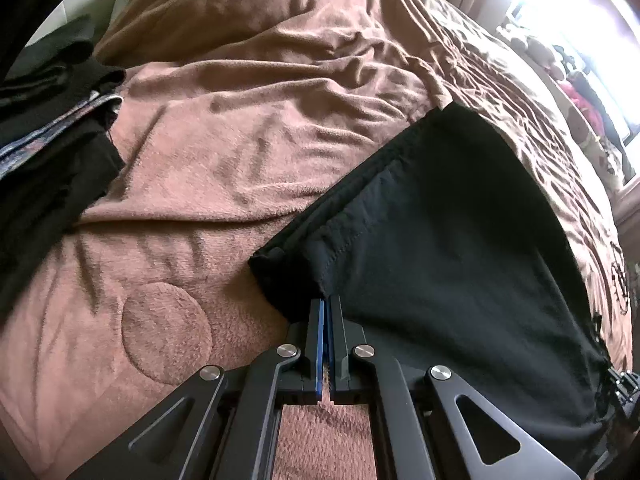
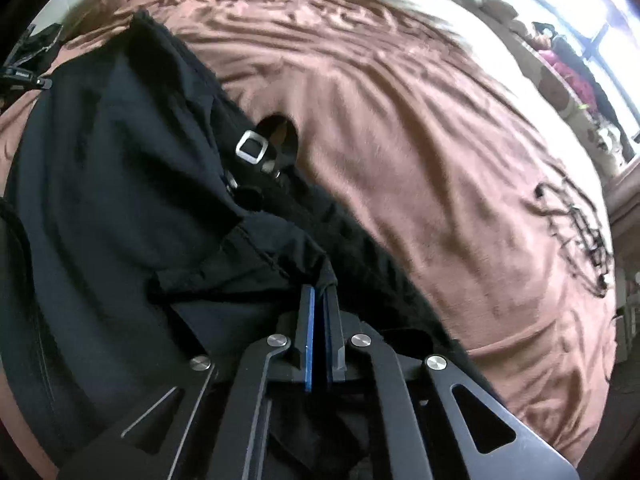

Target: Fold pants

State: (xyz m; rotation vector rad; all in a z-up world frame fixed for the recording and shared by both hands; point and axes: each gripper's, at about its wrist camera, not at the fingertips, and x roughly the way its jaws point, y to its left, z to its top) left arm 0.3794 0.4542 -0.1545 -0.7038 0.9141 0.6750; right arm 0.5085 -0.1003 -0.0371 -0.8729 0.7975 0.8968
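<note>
Bed (image 1: 248, 152) covered in a rumpled brown fleece blanket (image 2: 420, 128), creased all over. Black pants (image 1: 440, 240) spread directly on the blanket, a metal buckle (image 2: 251, 147) showing at one edge. Stack of folded dark clothes (image 1: 48, 132) lying on the blanket well apart from the pants.

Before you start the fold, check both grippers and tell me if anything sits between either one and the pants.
Nothing visible does. The left gripper is shut on the hem of the black pants, and the right gripper is shut on their cloth near the buckle. Brown blanket lies beyond them.
</note>
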